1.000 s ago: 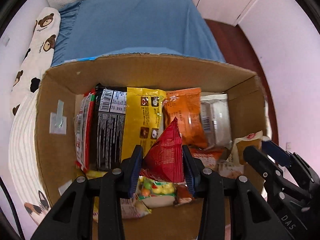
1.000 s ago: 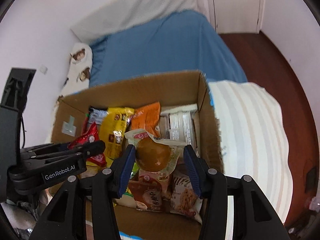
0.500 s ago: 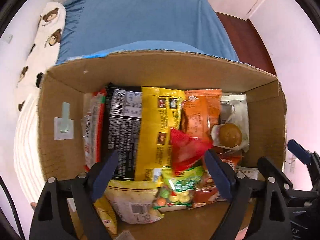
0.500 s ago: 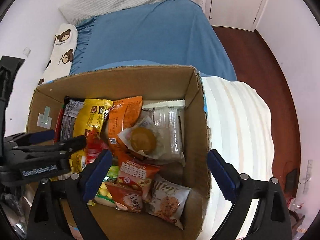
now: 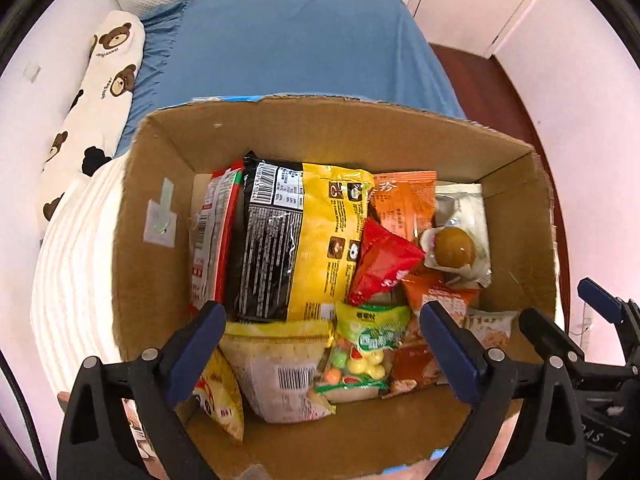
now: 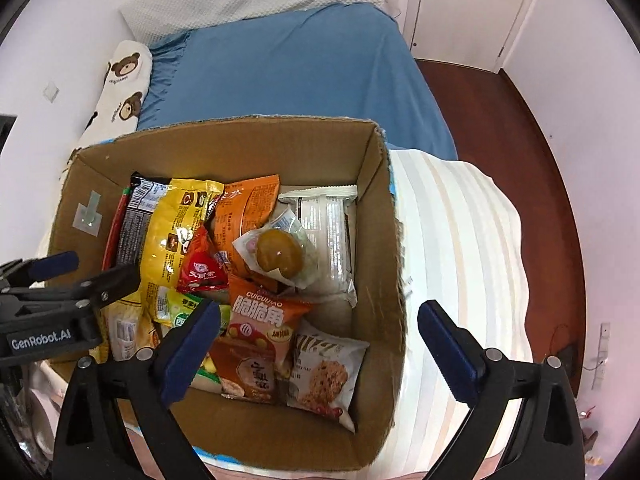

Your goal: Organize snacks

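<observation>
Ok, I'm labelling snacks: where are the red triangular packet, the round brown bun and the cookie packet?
red triangular packet point(image 5: 384, 258), left wrist view, middle
round brown bun point(image 6: 279, 251), right wrist view, top
cookie packet point(image 6: 326, 376), right wrist view, front

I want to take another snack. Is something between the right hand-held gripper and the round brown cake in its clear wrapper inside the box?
Nothing visible is: the open right hand-held gripper is above the box, and the cake lies on top.

A brown cardboard box point(image 5: 328, 136) is shown containing a yellow packet point(image 5: 324, 236), a red packet point(image 5: 382, 264) and an orange packet point(image 5: 404, 204), set before a blue bedsheet point(image 5: 288, 44) and a bear-patterned white pillow point(image 5: 100, 92).
</observation>
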A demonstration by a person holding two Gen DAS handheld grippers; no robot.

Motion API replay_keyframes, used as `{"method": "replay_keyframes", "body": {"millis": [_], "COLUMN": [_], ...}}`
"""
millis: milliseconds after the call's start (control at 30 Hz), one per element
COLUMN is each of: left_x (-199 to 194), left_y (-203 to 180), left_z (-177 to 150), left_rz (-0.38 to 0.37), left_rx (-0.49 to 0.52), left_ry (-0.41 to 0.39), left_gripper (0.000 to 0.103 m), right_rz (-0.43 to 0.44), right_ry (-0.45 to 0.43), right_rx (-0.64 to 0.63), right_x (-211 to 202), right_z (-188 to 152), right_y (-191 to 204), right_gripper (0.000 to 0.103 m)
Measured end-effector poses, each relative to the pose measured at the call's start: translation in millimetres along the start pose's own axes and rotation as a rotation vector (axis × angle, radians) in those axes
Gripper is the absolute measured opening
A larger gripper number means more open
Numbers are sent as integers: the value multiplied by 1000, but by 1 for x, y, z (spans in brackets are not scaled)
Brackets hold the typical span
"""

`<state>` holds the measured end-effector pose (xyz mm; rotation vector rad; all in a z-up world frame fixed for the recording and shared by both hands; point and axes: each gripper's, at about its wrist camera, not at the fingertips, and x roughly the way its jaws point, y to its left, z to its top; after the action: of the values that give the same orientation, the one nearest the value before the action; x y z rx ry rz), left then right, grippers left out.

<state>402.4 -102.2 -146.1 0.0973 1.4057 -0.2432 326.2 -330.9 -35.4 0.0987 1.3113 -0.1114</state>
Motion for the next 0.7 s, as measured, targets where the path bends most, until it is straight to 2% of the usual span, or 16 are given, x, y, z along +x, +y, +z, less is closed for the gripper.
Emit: {"method": "replay_keyframes", "body": {"millis": [233, 500, 700], "left_x": [-45, -105, -141], "left_y": [-6, -12, -11], "left_z": [-35, -98, -143], "left_rz": [55, 65, 63], "left_rx": [11, -6, -10], "left_ry": [-114, -255, -320], "left_gripper": [100, 100, 100], "right_rz": [5, 12, 17], "right_ry": [-94, -232, -313], "right_rx": [5, -8, -24], "right_x": [-40, -105, -151], "right_z": [-28, -80, -122], "right_y": [3, 10, 14], "right_gripper": [101, 102, 102]}}
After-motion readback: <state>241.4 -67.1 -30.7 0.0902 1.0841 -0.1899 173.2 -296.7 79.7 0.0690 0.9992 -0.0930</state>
